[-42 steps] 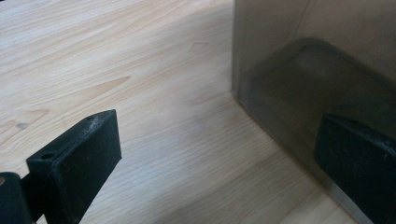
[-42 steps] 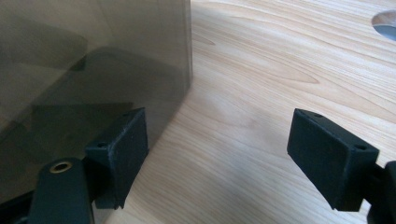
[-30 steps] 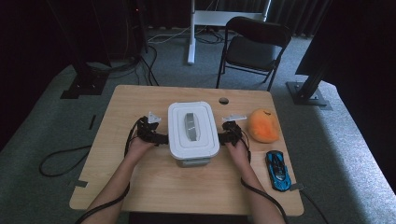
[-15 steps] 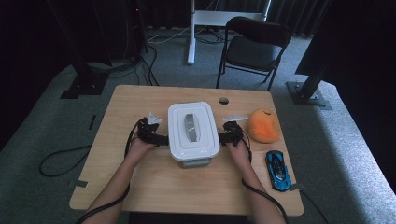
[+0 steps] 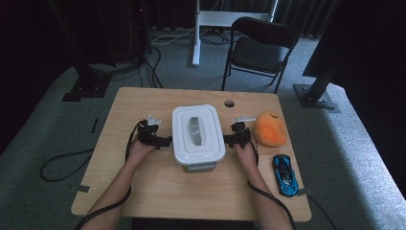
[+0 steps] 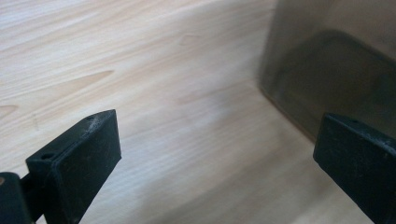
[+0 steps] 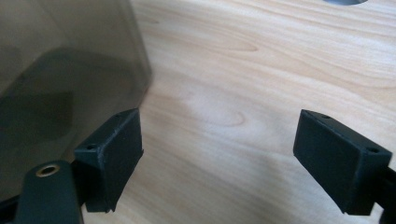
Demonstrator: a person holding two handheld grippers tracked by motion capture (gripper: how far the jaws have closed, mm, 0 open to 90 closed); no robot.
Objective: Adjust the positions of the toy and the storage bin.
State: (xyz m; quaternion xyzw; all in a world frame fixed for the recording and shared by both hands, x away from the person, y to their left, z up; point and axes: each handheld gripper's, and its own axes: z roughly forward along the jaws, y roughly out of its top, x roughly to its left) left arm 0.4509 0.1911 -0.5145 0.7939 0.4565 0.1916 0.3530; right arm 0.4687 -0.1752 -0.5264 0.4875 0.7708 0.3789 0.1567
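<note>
High view: fixed overhead, person's side, facing forward and down; far off; takes in the whole counter (image 5: 158, 191), floor and chair (image 5: 261, 45) beyond.

Left gripper view: rides the left gripper (image 6: 217, 154), looking along its fingers (image 6: 79, 163); very close, low over the counter, translucent box (image 6: 336, 65) wall at right.

Right gripper view: rides the right gripper (image 7: 233, 154), looking along its fingers (image 7: 112, 158); very close, box wall at left.

Shared: all three show the box and the wood around it, the gripper views from opposite sides.
</note>
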